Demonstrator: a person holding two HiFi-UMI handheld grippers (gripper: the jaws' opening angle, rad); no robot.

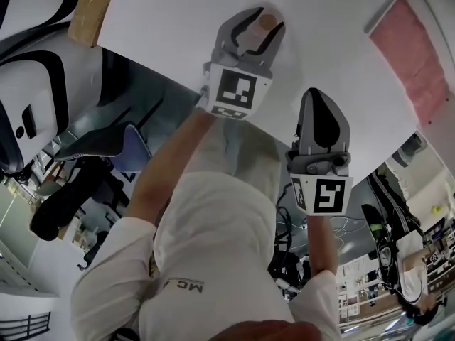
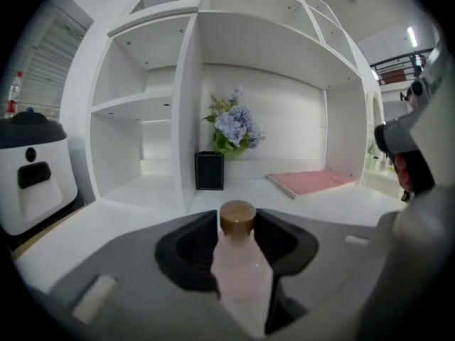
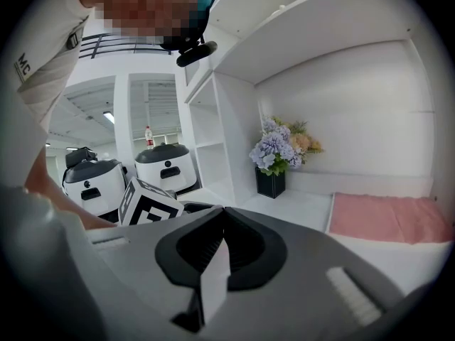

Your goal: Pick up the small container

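The small container (image 2: 240,268) is a pale pink bottle with a brown cap (image 1: 267,22); it stands upright on the white table (image 1: 170,20). My left gripper (image 1: 257,23) is around it, and in the left gripper view the bottle fills the gap between the two dark pads (image 2: 186,251), which touch its sides. The bottle's base is hidden by the jaws. My right gripper (image 1: 318,101) hovers to the right and nearer the table's front edge. Its jaws meet at the tips (image 3: 220,226) with nothing in them.
A pink mat (image 1: 416,62) lies on the table at the right. At the back a white shelf unit (image 2: 188,105) holds a black pot of flowers (image 2: 229,130). White-and-black machines (image 3: 167,165) stand off to the left beyond the table.
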